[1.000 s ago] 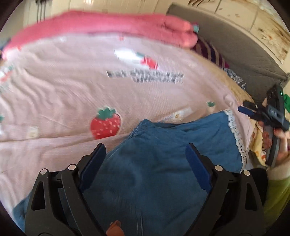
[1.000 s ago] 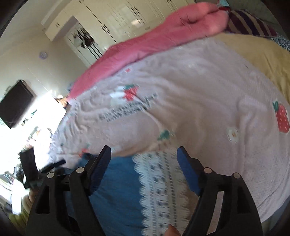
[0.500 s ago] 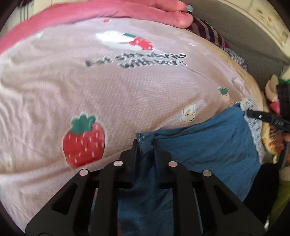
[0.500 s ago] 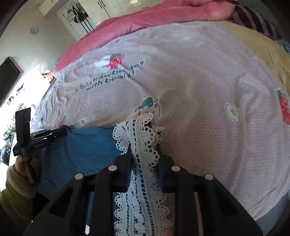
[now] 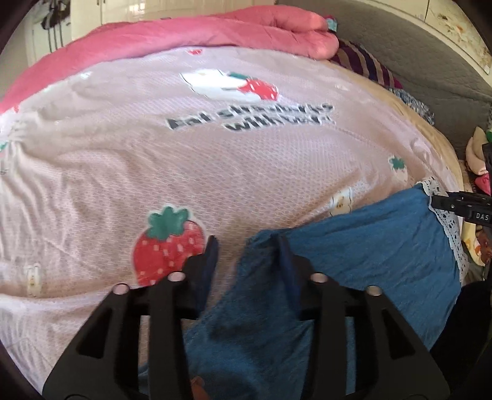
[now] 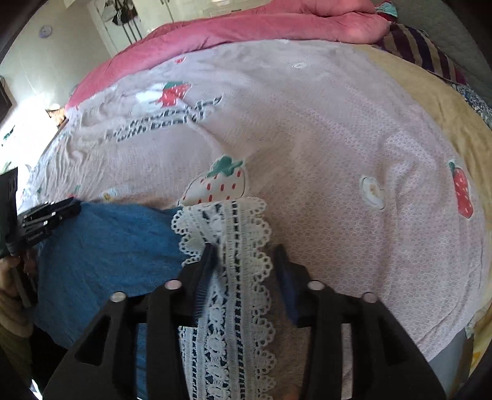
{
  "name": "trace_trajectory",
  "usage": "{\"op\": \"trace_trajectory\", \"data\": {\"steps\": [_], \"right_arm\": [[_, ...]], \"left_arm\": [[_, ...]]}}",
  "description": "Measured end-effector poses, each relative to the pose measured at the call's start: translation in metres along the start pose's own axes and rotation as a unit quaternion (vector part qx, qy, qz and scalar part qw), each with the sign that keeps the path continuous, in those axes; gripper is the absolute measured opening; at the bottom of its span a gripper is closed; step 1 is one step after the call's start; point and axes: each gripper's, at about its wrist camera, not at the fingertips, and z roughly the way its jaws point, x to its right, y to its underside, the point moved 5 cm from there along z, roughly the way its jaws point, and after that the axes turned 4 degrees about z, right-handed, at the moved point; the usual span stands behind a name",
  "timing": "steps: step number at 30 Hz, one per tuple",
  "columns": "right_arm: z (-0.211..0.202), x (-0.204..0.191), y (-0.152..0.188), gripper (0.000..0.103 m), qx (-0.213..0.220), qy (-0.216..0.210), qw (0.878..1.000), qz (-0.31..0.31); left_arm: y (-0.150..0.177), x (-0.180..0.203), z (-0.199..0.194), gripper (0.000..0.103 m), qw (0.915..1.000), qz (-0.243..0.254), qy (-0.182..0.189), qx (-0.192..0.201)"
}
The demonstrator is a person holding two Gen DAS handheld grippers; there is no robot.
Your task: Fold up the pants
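Observation:
Blue pants (image 5: 363,255) with a white lace hem (image 6: 233,277) lie on the near edge of a bed with a pink strawberry-print cover (image 5: 184,160). My left gripper (image 5: 246,246) is open, its jaws apart over the pants' corner, the cloth edge lying against the right finger. My right gripper (image 6: 246,252) is open, its jaws either side of the lace hem, which lies loose between them. Each gripper shows in the other's view: the right one at the lace edge (image 5: 461,206), the left one at the far end of the pants (image 6: 46,218).
A rolled pink duvet (image 5: 190,34) lies along the far side of the bed. A striped pillow (image 5: 366,64) and a grey headboard (image 5: 430,70) are at the right. Wardrobe doors (image 6: 129,15) stand behind.
Both grippers were shut on the pants half a second ago, left on the blue corner, right on the lace hem. Both have now opened and let the cloth go.

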Motion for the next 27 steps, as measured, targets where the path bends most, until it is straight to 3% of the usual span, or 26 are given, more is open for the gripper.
{"op": "trace_trajectory", "data": {"steps": [4,6,8,9,11,14,17,23,27], "right_arm": [[-0.02,0.0,-0.007,0.063,0.041,-0.021,0.999,0.005],[-0.028,-0.002,-0.009,0.064,0.059,-0.018,0.998,0.0],[-0.035,-0.007,-0.012,0.068,0.076,-0.022,0.997,-0.005],[-0.039,-0.009,-0.013,0.07,0.085,-0.026,0.996,-0.008],[-0.048,-0.018,-0.013,0.074,0.105,-0.034,0.994,-0.018],[-0.056,-0.034,-0.013,0.077,0.12,-0.044,0.991,-0.038],[-0.059,-0.054,-0.01,0.08,0.127,-0.051,0.989,-0.063],[-0.069,-0.099,0.015,0.088,0.13,-0.089,0.982,-0.102],[-0.062,-0.133,0.041,0.088,0.104,-0.112,0.98,-0.13]], "left_arm": [[-0.004,-0.016,-0.037,0.036,0.9984,-0.013,-0.04,0.039],[-0.003,-0.027,-0.063,0.045,0.9962,-0.031,-0.053,0.063],[-0.003,-0.04,-0.093,0.063,0.9922,-0.047,-0.077,0.087],[-0.002,-0.045,-0.105,0.066,0.9899,-0.051,-0.089,0.098],[0.01,-0.058,-0.142,0.078,0.9807,-0.073,-0.124,0.132],[0.039,-0.073,-0.178,0.087,0.9712,-0.098,-0.158,0.149],[0.068,-0.087,-0.201,0.091,0.9638,-0.123,-0.188,0.143],[0.107,-0.094,-0.221,0.093,0.9603,-0.143,-0.208,0.118],[0.109,-0.064,-0.215,0.093,0.9699,-0.121,-0.174,0.12]]}}
